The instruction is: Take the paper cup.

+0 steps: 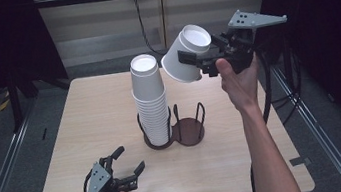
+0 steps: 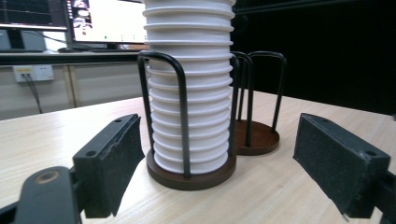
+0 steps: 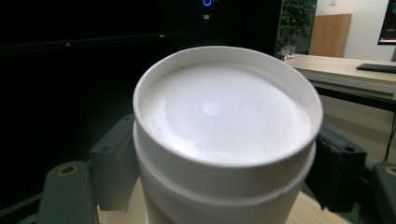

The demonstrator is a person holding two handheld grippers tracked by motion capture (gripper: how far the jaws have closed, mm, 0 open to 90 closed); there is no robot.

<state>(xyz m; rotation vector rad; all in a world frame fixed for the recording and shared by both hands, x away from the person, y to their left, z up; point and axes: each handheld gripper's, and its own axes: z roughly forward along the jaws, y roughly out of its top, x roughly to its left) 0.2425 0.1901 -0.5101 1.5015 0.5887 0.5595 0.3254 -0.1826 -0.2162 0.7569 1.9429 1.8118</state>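
**A:** Two black pads of the right gripper [image 1: 198, 65] clamp one white paper cup [image 1: 186, 55], upside down and tilted, at upper right of centre in the high view. How will it handle?

**B:** Light, I'd judge, and thin-walled, so a hard squeeze would probably dent it. Grip the side wall near the stiffer base rim, as now.

**A:** And the left gripper [image 1: 130, 162]?

**B:** Jaws spread with nothing between them, at lower left on the wooden table [image 1: 86, 118].

**A:** Beyond that?

**B:** The stack of cups [image 1: 150, 104] stands mid-frame in a dark wire cup holder [image 1: 174, 133], its right bay empty.
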